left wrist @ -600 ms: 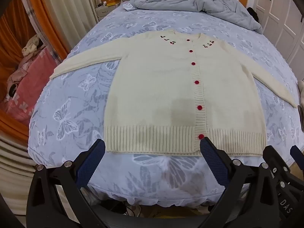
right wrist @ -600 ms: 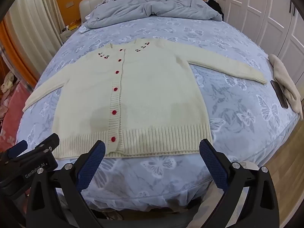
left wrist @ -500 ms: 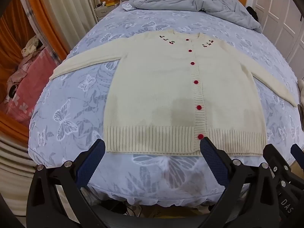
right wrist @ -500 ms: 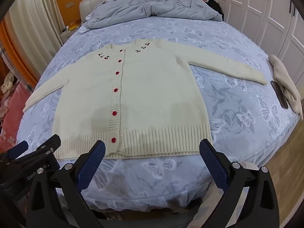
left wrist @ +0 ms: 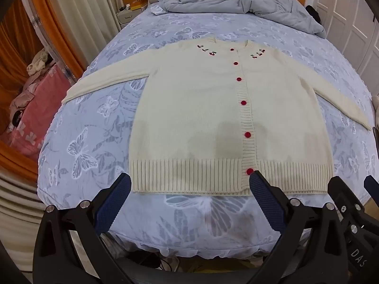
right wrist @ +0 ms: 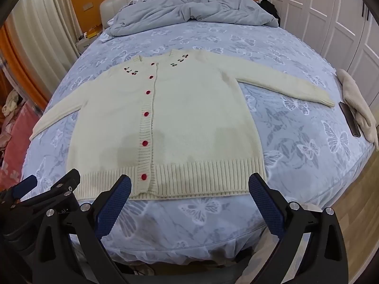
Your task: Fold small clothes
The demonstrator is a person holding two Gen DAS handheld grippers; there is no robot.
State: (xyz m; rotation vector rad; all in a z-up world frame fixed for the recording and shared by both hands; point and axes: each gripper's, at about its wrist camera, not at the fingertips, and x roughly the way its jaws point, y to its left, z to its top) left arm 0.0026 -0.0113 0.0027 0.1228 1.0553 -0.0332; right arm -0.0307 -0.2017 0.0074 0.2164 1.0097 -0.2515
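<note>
Cream knitted cardigan with red buttons [left wrist: 201, 118] lies flat, buttoned, sleeves spread, on the blue butterfly-print bedsheet [left wrist: 83, 142]; the left gripper [left wrist: 189, 184] hangs just above its ribbed hem, jaws wide apart and empty. From the right wrist, the right gripper [right wrist: 189, 184] hovers over that hem, equally wide and empty, with a crumpled grey duvet [right wrist: 189, 7] beyond the cardigan's collar.

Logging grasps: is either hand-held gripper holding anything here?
Nothing held. The left hand-held gripper and right hand-held gripper are open, short of the cardigan.
</note>
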